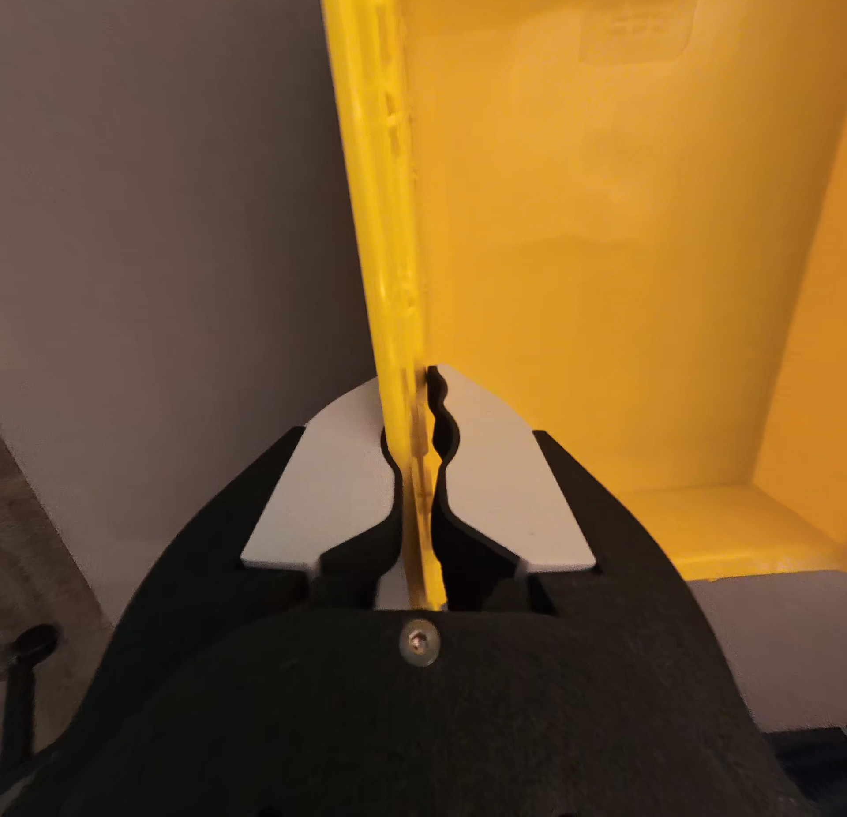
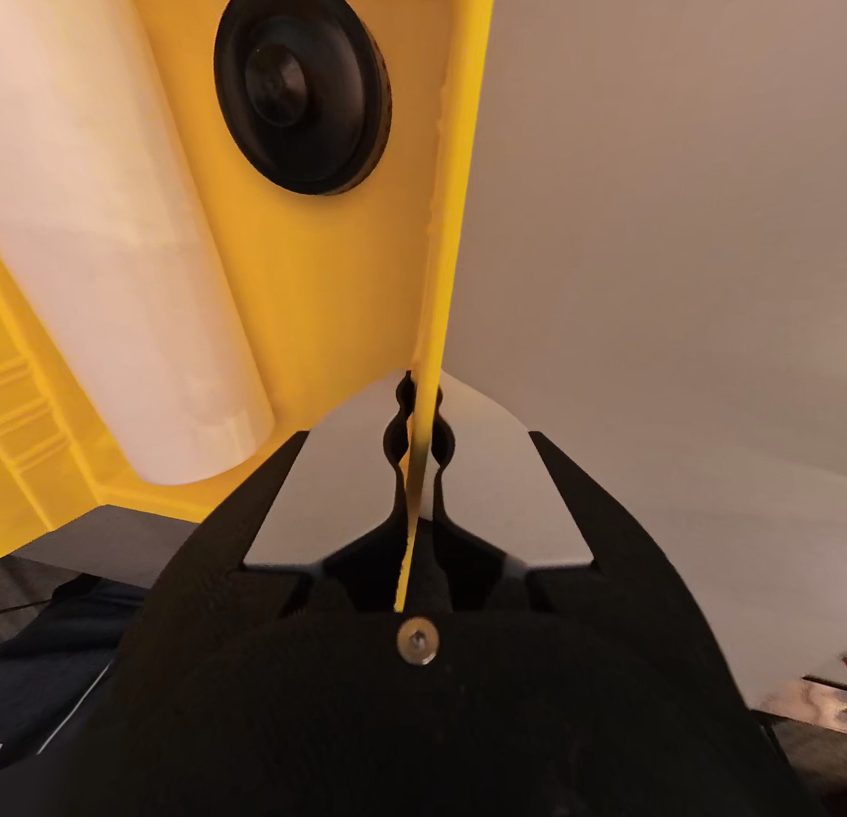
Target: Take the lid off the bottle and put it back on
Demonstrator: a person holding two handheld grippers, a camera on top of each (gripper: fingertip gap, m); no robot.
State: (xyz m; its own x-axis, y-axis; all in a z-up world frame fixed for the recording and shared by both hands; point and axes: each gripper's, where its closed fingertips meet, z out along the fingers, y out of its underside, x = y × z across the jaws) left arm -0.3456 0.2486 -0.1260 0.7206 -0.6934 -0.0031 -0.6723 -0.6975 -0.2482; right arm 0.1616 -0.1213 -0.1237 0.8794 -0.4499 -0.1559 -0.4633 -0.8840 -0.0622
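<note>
left wrist view: the left hand-held gripper [image 1: 424, 382] is clamped on a yellow bin [image 1: 618, 245] wall. the right hand-held gripper [image 2: 424, 385] pinches the opposite wall; inside lie the white bottle [image 2: 128, 254] and, beside it, its black lid [image 2: 300, 82].

The right gripper [image 2: 424, 385] is closed on the thin yellow rim of a bin [image 2: 451, 254], one finger inside the wall and one outside. Inside the bin a white bottle [image 2: 114, 245] lies on its side, its flat base toward the camera. A round black lid [image 2: 300, 84] lies beside it, apart from the bottle, near the gripped wall. A pale wall [image 2: 664, 245] fills the right side.
</note>
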